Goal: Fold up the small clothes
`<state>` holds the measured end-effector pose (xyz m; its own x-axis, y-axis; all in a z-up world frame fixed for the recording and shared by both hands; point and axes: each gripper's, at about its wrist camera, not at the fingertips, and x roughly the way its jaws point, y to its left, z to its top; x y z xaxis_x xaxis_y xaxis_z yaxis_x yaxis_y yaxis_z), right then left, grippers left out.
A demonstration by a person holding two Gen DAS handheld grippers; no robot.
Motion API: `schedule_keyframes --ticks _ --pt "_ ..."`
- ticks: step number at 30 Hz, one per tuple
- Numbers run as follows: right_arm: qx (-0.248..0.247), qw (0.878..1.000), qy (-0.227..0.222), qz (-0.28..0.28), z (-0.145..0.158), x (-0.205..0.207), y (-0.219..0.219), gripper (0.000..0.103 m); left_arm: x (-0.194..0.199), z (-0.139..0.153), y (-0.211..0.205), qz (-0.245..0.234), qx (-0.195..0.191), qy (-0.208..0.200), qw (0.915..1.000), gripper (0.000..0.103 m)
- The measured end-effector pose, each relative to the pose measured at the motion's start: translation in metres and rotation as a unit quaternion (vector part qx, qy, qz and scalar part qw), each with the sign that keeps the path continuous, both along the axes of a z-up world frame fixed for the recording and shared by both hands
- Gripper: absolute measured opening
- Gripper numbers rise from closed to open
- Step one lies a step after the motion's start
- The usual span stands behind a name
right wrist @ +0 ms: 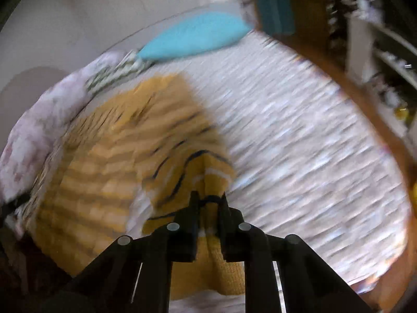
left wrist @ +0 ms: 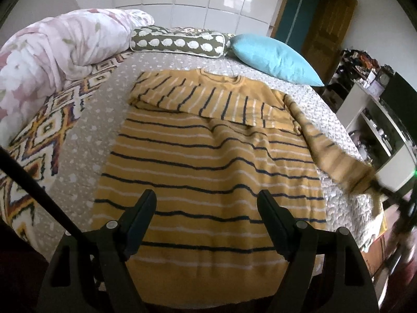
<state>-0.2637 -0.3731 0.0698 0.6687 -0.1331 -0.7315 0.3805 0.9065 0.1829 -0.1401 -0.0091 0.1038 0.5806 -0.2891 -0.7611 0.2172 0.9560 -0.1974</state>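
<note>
A mustard sweater [left wrist: 208, 161] with navy and white stripes lies flat on the bed, hem toward me. Its left sleeve [left wrist: 192, 96] is folded across the chest. Its right sleeve [left wrist: 325, 140] stretches out to the right, lifted at the cuff. My left gripper [left wrist: 207, 203] is open and empty, hovering over the lower body of the sweater. My right gripper [right wrist: 208, 200] is shut on the right sleeve's cuff [right wrist: 206, 177] and holds it up off the bed; that view is blurred by motion. The right gripper [left wrist: 385, 187] also shows blurred at the right edge of the left wrist view.
A grey quilted bedspread [left wrist: 307, 99] covers the bed. A blue pillow [left wrist: 273, 57], a patterned bolster [left wrist: 177, 43] and a pink floral duvet [left wrist: 57, 52] lie at the head. A patterned blanket [left wrist: 47, 130] lies at left. Shelving [left wrist: 378, 120] stands right of the bed.
</note>
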Motion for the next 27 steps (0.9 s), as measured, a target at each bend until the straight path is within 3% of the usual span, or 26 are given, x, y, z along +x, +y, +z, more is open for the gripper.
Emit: schedule_keyframes --ticks 3,5,7,11,16,20,23,27 --pt "-0.047 0.995 0.001 -0.084 0.027 -0.009 -0.053 0.013 0.001 0.0 0.004 0.004 -0.007 0.0 1.0 0.078" --pt "-0.039 0.993 0.006 -0.112 0.034 -0.01 -0.081 0.013 0.002 -0.002 0.004 0.005 -0.008 0.001 1.0 0.078" --pt "-0.03 0.993 0.011 -0.118 0.039 -0.006 -0.091 0.013 0.003 -0.004 0.006 0.005 -0.01 0.002 0.9999 0.078" --pt "-0.049 0.994 0.018 -0.093 0.05 0.02 -0.067 0.013 0.003 -0.005 0.012 0.006 -0.013 -0.002 0.9999 0.078" --pt "-0.047 0.999 0.006 -0.003 0.072 0.089 0.003 0.013 0.003 -0.004 0.033 0.022 -0.024 -0.012 0.9994 0.078" --pt "-0.066 0.993 0.006 0.099 0.085 0.167 0.092 0.014 0.002 -0.006 0.059 0.045 -0.035 -0.017 0.9982 0.078" --pt "-0.073 0.981 0.018 0.181 0.079 0.228 0.168 0.014 0.003 -0.008 0.083 0.068 -0.045 -0.017 0.9966 0.078" --pt "-0.053 0.952 0.066 0.293 0.046 0.304 0.27 0.016 0.004 -0.011 0.117 0.102 -0.054 -0.017 0.9932 0.078"
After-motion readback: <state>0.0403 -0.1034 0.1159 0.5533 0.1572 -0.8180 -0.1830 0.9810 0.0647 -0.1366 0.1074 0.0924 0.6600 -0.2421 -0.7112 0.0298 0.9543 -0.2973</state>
